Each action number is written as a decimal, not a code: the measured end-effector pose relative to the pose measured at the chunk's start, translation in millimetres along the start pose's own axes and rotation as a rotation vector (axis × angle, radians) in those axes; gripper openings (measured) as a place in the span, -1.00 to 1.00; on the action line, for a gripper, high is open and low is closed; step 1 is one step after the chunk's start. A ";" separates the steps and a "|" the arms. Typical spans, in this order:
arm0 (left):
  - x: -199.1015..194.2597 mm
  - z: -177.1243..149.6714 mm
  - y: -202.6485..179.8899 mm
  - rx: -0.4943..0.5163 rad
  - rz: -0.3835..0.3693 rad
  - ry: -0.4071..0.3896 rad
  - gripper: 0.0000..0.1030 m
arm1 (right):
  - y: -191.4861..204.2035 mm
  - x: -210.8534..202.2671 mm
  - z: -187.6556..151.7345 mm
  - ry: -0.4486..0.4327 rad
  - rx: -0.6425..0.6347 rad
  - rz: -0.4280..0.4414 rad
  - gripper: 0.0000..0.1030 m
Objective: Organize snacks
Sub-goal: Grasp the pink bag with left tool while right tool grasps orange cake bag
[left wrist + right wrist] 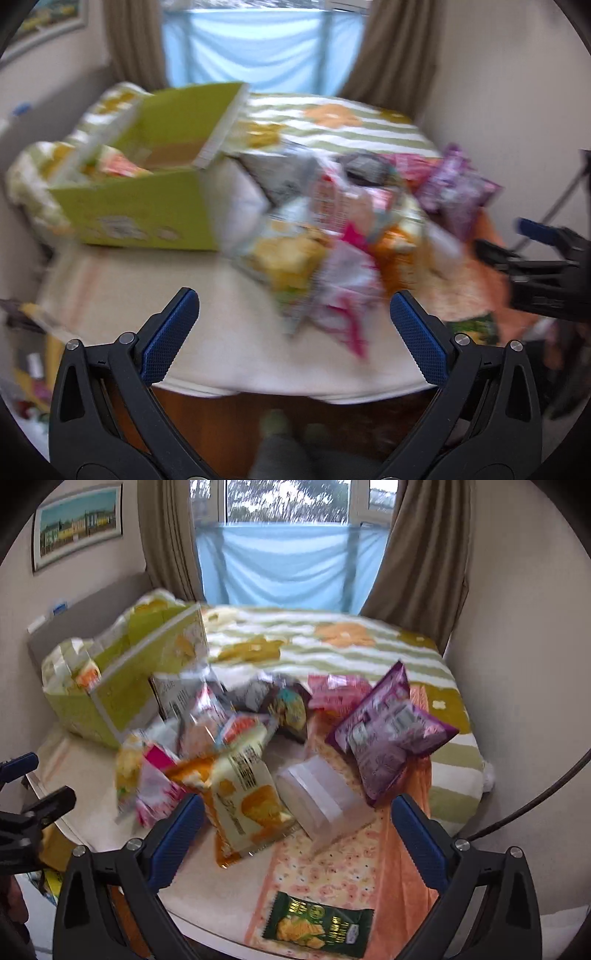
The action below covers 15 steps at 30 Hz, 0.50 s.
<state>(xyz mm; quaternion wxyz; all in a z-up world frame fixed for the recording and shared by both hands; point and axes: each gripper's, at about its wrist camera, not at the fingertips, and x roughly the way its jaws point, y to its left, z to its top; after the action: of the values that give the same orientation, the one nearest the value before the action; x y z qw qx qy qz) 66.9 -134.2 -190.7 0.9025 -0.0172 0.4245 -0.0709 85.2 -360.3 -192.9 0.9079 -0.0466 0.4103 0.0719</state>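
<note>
Both grippers hang over the near edge of the bed (332,635), each spread wide with nothing between its blue pads. The left gripper (294,306) faces a blurred heap of snacks (325,236) at about 12 o'clock in its view. The right gripper (297,812) looks on the same heap from the other side.

The green box (140,210) stands at 10 o'clock of the heap, its flap up, with a few packets already inside (too blurred to name). Between the right gripper's fingers lie an orange-and-cream packet (247,805) and, just beside it at 3 o'clock, a frosted white pack (325,805). The purple bags (388,731) lean together at 1 o'clock, on the orange blanket (413,853). A dark green packet (317,926) lies alone at 6 o'clock, near the mattress edge.

Behind, curtains (417,561) frame a window (288,502); a picture (77,524) hangs at 10 o'clock.
</note>
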 end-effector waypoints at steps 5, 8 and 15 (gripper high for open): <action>28.8 -13.8 -29.6 0.122 0.049 0.027 0.99 | -4.6 15.0 -9.3 -0.009 -0.043 0.017 0.96; 36.3 -17.3 -42.9 0.165 0.040 0.005 0.99 | -1.5 23.5 -14.3 -0.019 -0.070 0.055 0.96; 56.5 -21.1 -61.8 0.253 0.049 -0.006 0.76 | 10.7 40.9 -19.0 -0.005 -0.135 0.154 0.96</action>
<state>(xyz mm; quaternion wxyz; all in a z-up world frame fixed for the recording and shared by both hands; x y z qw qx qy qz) 79.2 -202.8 -241.8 0.9001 0.1071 0.4098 -0.1021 96.1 -348.7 -236.5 0.8954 -0.0759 0.4047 0.1693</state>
